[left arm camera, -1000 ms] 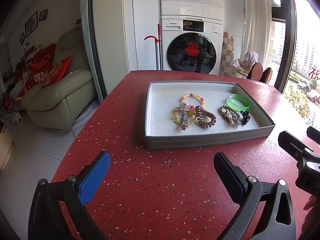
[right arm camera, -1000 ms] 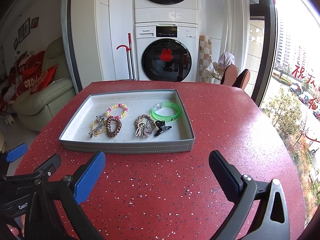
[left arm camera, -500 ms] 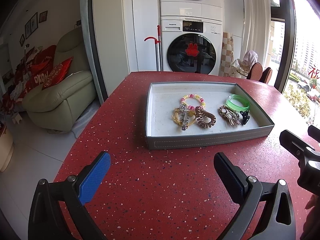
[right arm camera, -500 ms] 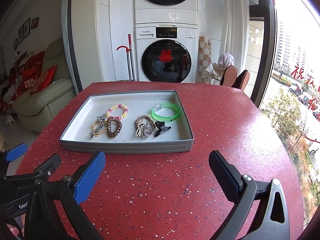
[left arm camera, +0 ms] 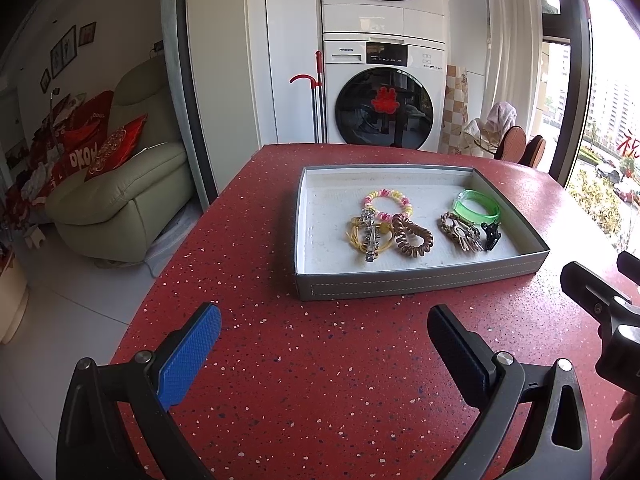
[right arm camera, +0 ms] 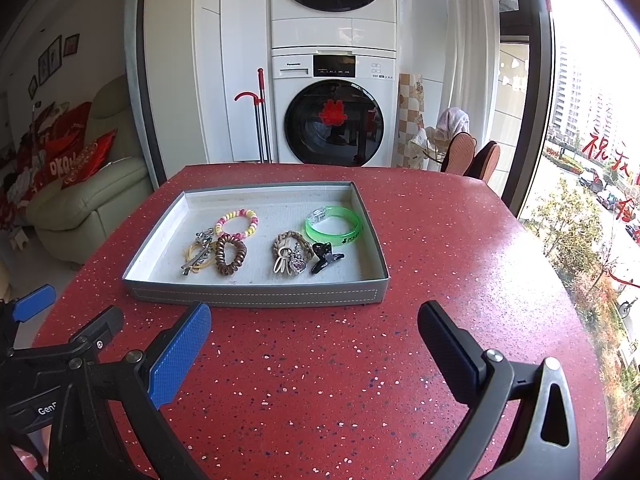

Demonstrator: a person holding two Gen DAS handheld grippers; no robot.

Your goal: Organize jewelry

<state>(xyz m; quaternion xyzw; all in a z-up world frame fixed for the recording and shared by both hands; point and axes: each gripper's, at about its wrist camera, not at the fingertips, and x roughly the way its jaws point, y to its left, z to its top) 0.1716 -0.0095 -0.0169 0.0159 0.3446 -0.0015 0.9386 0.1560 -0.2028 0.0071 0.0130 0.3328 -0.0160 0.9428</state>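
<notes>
Jewelry [right arm camera: 256,244] overlaps; yellow piece [right arm camera: 196,254] partly covered.

Tray [right arm camera: 256,295]: sitting on the table [right arm camera: 440,240], ahead of both grippers.
Beaded bracelet [right arm camera: 237,222]: lying in the tray, left of centre, toward the far wall.
Hair clip [right arm camera: 199,254]: lying in front of the beaded bracelet, at the tray's left.
Coil hair tie [right arm camera: 231,255]: lying just right of the hair clip.
Braided bracelet [right arm camera: 292,250]: lying right of centre.
Bangle [right arm camera: 333,224]: lying behind it, near the right wall.
Claw clip [right arm camera: 326,261]: lying just right of the braided bracelet.
Washing machine [right arm camera: 334,112]: standing behind the table.
Left gripper [left arm camera: 324,346]: hanging over the table before the tray.
Right gripper [right arm camera: 314,342]: hanging to its right.
</notes>
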